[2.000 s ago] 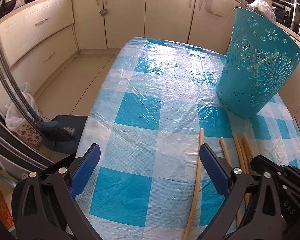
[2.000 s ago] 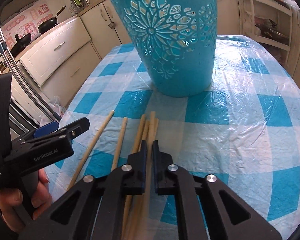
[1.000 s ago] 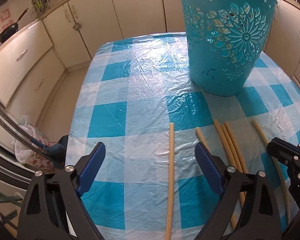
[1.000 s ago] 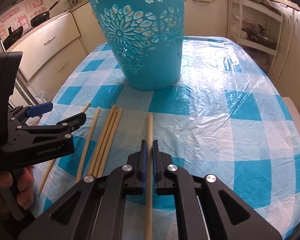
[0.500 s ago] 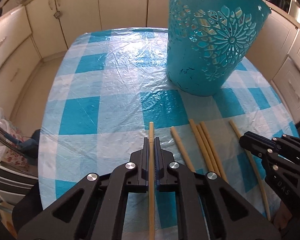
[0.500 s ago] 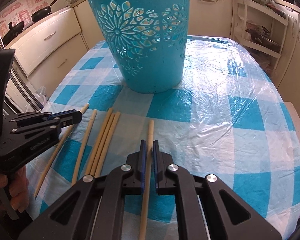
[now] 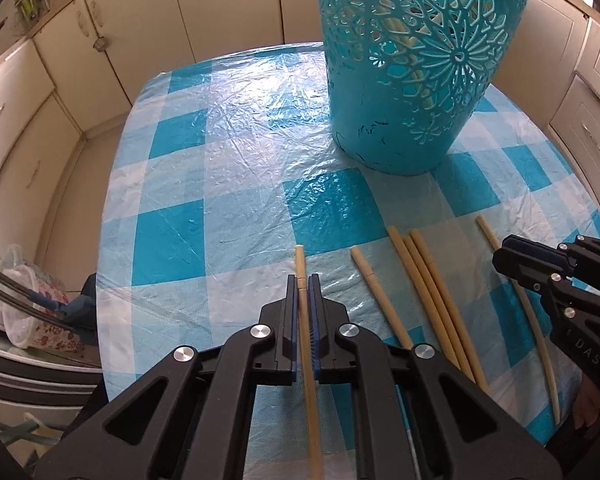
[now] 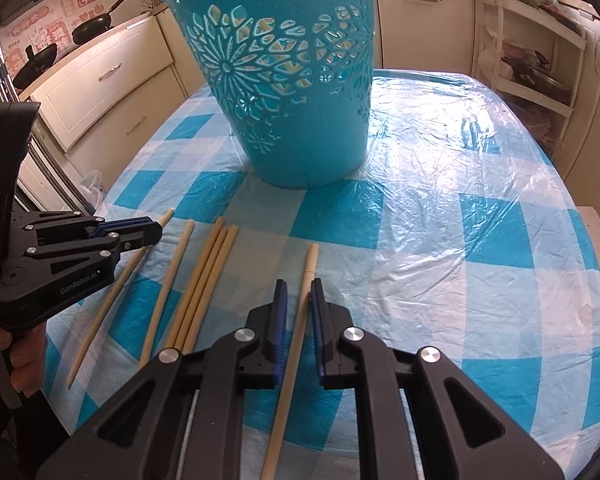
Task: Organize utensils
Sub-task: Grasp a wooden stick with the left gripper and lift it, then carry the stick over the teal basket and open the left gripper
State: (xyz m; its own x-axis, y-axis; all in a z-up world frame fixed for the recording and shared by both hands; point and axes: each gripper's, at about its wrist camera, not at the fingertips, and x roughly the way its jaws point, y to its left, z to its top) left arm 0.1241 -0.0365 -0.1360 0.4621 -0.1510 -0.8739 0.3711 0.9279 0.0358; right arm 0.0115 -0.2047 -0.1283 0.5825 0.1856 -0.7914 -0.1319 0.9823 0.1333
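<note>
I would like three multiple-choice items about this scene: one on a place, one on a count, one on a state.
1. Where does the basket stand?
A) beyond the far ends of the sticks
B) on top of them
C) on the floor

2. How many sticks lie on the tablecloth?
A) four
B) six
C) eight

3. The left gripper is:
A) wide open
B) shut on the leftmost stick
C) inside the basket

Key:
1 A, bare cloth separates basket and stick ends.
2 B, one, one, three bunched, one.
3 B, both pads press that stick.
</note>
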